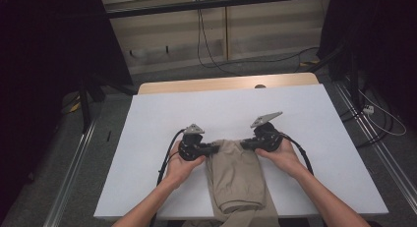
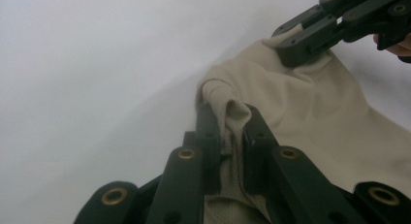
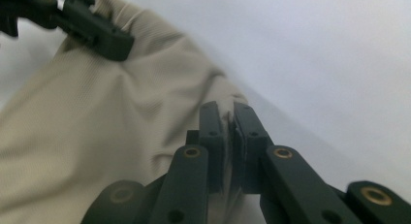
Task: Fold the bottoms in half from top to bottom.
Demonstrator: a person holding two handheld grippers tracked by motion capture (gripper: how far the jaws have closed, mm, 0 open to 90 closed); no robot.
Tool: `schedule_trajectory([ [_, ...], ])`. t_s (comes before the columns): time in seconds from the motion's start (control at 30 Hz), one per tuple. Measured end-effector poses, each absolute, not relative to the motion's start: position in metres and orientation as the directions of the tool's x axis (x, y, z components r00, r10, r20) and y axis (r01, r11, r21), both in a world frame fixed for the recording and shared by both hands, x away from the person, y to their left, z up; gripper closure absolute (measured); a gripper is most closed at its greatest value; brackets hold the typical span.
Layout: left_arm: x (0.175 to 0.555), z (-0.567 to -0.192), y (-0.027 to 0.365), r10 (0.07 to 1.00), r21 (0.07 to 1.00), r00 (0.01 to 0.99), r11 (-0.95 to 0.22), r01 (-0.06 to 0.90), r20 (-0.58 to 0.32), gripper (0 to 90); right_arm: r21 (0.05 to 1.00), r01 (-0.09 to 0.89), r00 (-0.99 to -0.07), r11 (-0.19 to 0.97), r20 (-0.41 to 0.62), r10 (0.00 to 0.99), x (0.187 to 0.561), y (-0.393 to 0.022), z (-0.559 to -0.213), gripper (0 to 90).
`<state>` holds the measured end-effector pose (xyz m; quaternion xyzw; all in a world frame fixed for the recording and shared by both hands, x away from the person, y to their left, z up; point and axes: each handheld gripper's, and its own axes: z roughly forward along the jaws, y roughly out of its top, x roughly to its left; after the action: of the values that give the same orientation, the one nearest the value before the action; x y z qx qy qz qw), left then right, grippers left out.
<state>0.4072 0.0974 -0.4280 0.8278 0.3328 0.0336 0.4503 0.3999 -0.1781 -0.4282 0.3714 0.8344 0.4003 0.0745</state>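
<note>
A beige garment (image 1: 238, 175) lies folded lengthwise on the white table (image 1: 162, 114), its near end hanging over the front edge. My left gripper (image 1: 215, 149) pinches the garment's far left corner, jaws shut on a bunched fold of cloth (image 2: 231, 118). My right gripper (image 1: 244, 144) pinches the far right corner, jaws shut on the cloth edge (image 3: 229, 118). In the left gripper view the right gripper (image 2: 291, 52) clamps the opposite corner. In the right gripper view the left gripper (image 3: 114, 42) holds its corner at the upper left.
A strip of bare wood (image 1: 221, 83) shows along the table's far edge. Cables (image 1: 211, 55) run over the floor beyond it. Dark stands (image 1: 88, 89) flank the table, and metal rails (image 1: 74, 163) run along both sides.
</note>
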Motion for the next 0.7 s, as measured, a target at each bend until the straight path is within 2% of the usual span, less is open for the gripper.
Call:
schedule_trajectory([
  [0.3,0.424,-0.396,0.108,0.633,0.817,0.734,-0.274,0.508,-0.244,81.2,0.813,0.53,-0.668,0.24,0.227,0.709,0.416,-0.182,-0.394,84.7],
  [0.7,0.449,-0.358,0.117,0.688,0.863,0.701,-0.227,0.451,-0.186,81.2,0.853,0.499,-0.635,0.156,0.237,0.736,0.442,-0.174,-0.359,84.9],
])
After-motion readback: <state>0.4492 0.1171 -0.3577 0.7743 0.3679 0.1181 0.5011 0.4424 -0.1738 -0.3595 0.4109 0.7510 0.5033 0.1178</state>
